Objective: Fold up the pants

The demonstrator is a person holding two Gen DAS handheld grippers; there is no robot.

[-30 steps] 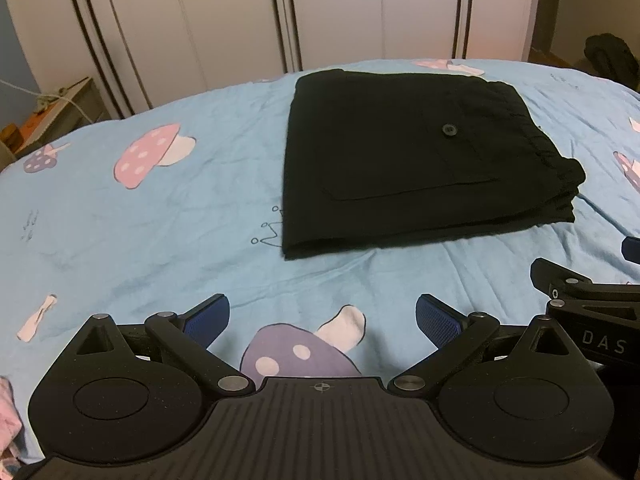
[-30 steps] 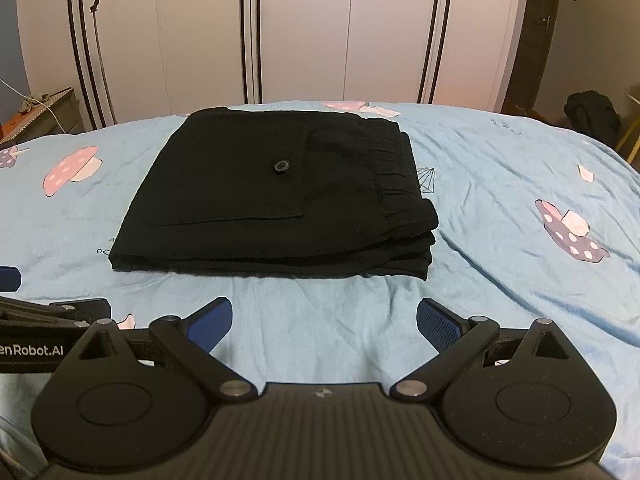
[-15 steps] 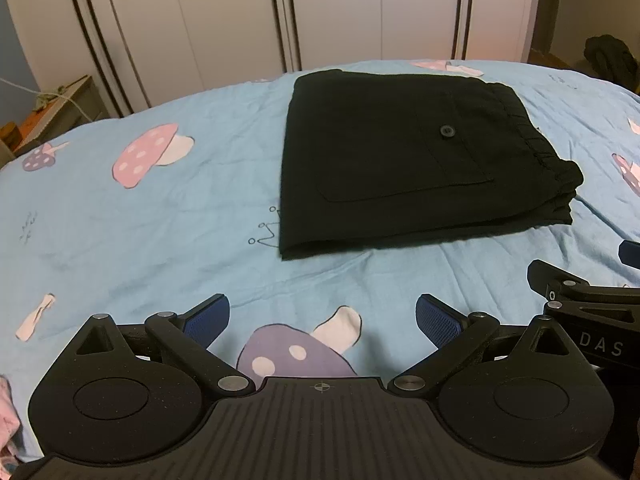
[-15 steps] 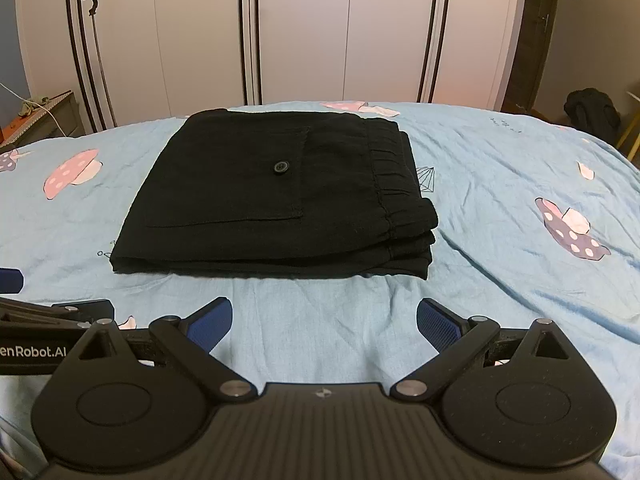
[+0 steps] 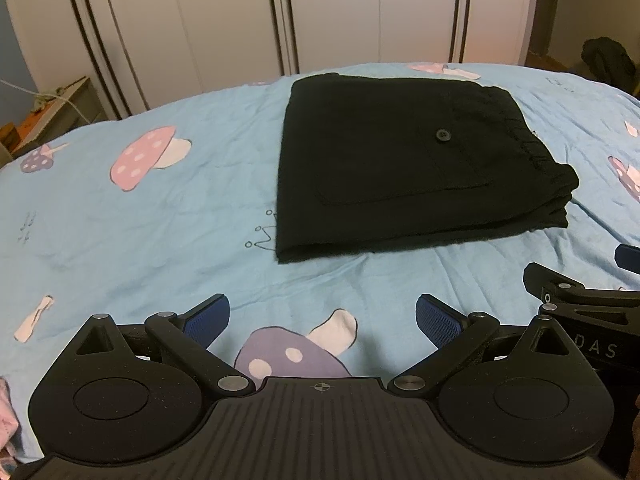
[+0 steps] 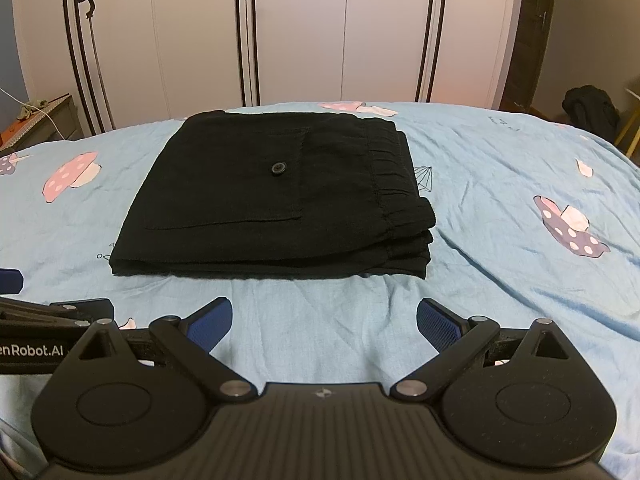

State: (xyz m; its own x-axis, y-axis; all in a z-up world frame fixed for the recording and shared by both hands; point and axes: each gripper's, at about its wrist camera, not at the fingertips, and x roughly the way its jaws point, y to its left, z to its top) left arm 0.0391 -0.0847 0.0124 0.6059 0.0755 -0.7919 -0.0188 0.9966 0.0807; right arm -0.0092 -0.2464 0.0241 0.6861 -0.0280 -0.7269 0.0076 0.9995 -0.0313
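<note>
Blue-padded fingers (image 5: 208,318) of the left gripper (image 5: 322,316) stand wide apart and empty above the bed sheet (image 5: 120,240); the right gripper (image 6: 324,318) beside it is spread just as wide, holding nothing. Beyond both, the black pants (image 6: 276,196) lie folded into a squat stack toward the bed's far edge, pocket button (image 6: 278,167) up, elastic waistband at the right. The folding looks complete. The likely risk now is a stray finger catching the near edge and dragging the top layers askew, or bunching the loose sheet beneath.
</note>
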